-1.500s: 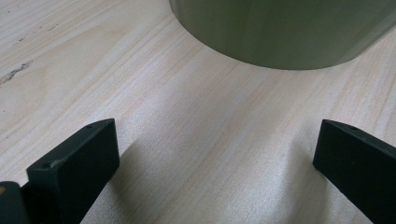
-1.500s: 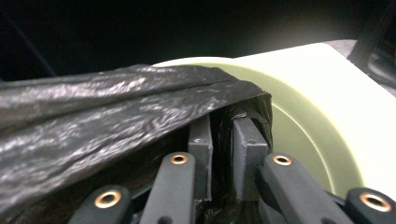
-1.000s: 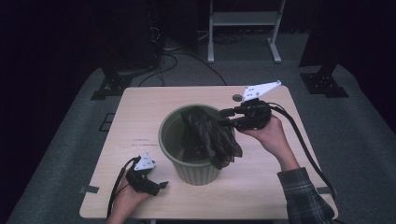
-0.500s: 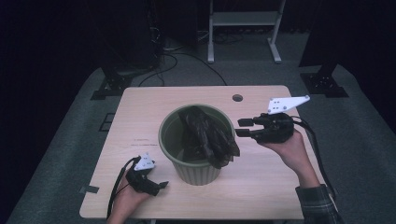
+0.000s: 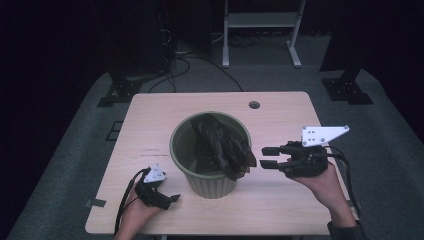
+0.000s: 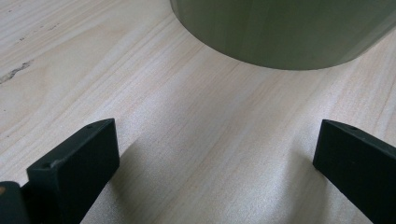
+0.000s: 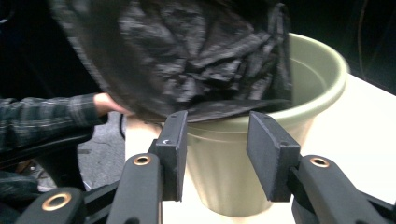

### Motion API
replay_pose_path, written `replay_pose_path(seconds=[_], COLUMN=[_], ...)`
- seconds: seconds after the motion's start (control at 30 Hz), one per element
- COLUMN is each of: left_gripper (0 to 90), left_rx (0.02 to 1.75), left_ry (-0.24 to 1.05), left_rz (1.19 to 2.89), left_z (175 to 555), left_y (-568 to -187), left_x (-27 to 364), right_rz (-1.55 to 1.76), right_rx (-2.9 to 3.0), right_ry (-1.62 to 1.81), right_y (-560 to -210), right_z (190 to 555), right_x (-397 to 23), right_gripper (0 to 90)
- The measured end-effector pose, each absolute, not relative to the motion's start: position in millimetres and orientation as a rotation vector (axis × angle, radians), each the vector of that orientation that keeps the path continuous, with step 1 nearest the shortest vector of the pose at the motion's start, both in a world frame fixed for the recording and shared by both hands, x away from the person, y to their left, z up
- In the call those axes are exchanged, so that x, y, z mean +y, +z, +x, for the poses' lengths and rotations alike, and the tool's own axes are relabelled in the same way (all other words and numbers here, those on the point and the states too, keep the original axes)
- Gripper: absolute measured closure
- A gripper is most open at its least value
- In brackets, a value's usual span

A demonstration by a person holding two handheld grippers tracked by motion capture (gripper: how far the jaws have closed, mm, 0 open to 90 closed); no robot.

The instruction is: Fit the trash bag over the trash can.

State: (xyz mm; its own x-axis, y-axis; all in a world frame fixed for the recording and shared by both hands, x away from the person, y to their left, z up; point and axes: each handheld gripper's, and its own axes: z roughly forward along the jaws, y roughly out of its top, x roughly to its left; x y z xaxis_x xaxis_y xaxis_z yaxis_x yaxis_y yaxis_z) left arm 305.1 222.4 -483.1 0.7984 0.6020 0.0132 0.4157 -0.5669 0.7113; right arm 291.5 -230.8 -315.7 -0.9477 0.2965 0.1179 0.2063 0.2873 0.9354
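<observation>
Black jaws of my right gripper (image 5: 263,157) stand partly apart with nothing between them, level above the worktop (image 5: 280,112) and pointing at the side of the green bin (image 5: 210,180), just short of it. In the right gripper view (image 7: 217,151) the gap between the jaws frames the bin's ribbed wall (image 7: 224,158) right under its rim, and the crumpled black bag (image 7: 187,60) hangs over that rim above the jaw tips, apart from them as far as I can tell. My right hand (image 5: 320,182) carries the gripper from the right edge of the worktop, with the grey three-cornered plate on top and the cable trailing back along the wrist. From above I see the black bag (image 5: 222,145) bunched up inside the bin, part of it spilling over the rim on the side facing the right gripper. The bin stands upright near the middle of the pale wooden worktop. My left gripper (image 5: 172,198) rests low at the near left corner, beside the bin's foot, its jaws wide apart over bare wood in the left gripper view (image 6: 217,154), holding nothing, with the bin's lower wall (image 6: 280,32) ahead of it. Beyond the worktop lie grey carpet and a metal stand's legs (image 5: 260,30) in the dark.
</observation>
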Motion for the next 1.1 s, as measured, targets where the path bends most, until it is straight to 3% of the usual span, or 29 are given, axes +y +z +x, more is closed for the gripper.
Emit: replay_pose_path(seconds=[0.43, 0.97, 1.07, 1.1], left_gripper=[0.0, 0.0, 0.0, 0.0], left_rx=[0.748, 0.750, 0.750, 0.750], left_ry=[0.330, 0.330, 0.330, 0.330], left_rz=[2.253, 2.253, 2.253, 2.253], left_z=[305.0, 304.9, 304.9, 304.9], left_y=[-483.1, -483.1, -483.1, -483.1], left_x=[222.3, 222.3, 222.3, 222.3], right_rz=[0.357, 0.336, 0.319, 0.306], right_rx=[2.484, 2.503, 2.505, 2.504], right_ry=[1.861, 1.829, 1.837, 1.839], right_y=[-310.0, -313.6, -313.6, -312.7], right_z=[285.2, 270.9, 273.5, 276.4], right_x=[-205.4, -203.9, -196.8, -191.8], right_gripper=[56.7, 55.8, 60.3, 70.6])
